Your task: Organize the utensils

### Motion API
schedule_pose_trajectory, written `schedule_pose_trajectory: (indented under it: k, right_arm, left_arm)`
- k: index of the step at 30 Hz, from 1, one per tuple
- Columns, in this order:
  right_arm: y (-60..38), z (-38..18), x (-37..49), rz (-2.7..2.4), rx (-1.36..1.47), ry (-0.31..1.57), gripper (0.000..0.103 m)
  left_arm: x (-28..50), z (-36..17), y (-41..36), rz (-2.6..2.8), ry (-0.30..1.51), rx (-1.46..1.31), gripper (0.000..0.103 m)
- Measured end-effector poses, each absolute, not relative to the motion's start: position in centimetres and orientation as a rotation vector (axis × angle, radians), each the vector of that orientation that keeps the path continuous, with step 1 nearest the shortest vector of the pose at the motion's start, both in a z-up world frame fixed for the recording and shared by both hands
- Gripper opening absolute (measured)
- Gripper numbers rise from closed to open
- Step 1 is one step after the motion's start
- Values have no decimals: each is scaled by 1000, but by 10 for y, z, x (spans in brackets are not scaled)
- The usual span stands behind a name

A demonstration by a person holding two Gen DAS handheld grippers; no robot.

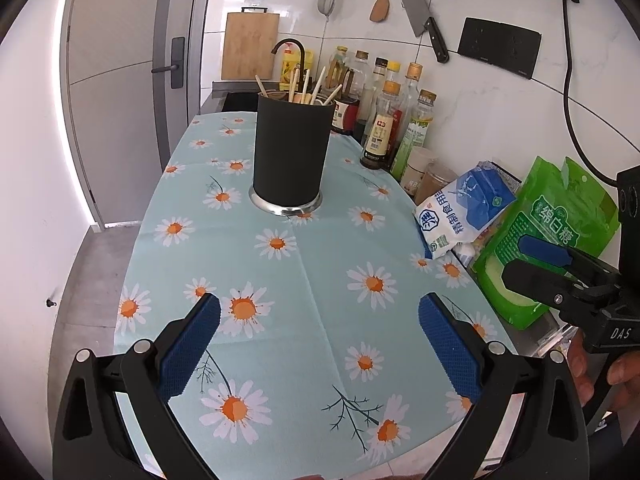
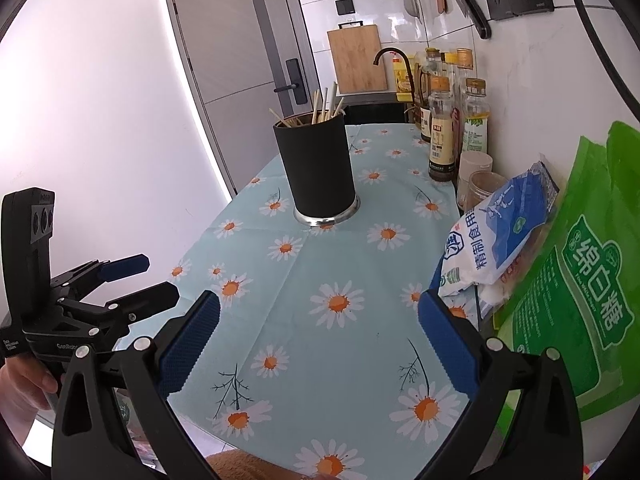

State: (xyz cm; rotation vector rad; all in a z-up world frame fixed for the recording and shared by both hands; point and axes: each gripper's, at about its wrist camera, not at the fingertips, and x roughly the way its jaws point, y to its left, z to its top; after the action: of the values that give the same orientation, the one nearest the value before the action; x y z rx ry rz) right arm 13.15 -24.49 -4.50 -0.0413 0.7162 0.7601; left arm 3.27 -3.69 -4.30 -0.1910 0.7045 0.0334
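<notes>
Both the left gripper (image 1: 319, 320) and right gripper (image 2: 319, 318) hover low over the counter's near edge, jaws spread wide and empty (a hand (image 2: 20, 384) grips each handle). The black utensil holder (image 1: 292, 150), full of chopsticks (image 1: 316, 86), stands upright mid-counter on the daisy tablecloth (image 1: 320, 264), bottles (image 1: 384, 128) lining the tiled wall edge.

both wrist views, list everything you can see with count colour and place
utensil holder: one, black with a silver base, upright on the cloth, far centre
chopsticks: several, pale wood, standing in the holder
tablecloth: one, light blue with daisies, over the counter
bottles: several, clear with yellow caps, along the wall at right
salt bag: one, blue and white, right edge of the cloth
sugar bag: one, green, right of the salt bag
cutting board: one, wood, against the far wall
cleaver: one, on the wall
left tool: open, empty, above the cloth
right tool: open, empty
</notes>
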Motion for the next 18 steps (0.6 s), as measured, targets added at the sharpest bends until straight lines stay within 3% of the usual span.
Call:
schedule_pose_trajectory:
  k: [18]
  right_arm:
    - [-241, -49, 134, 760, -53, 731, 98]
  left_arm:
    - [34, -49, -29, 41, 731, -194, 97]
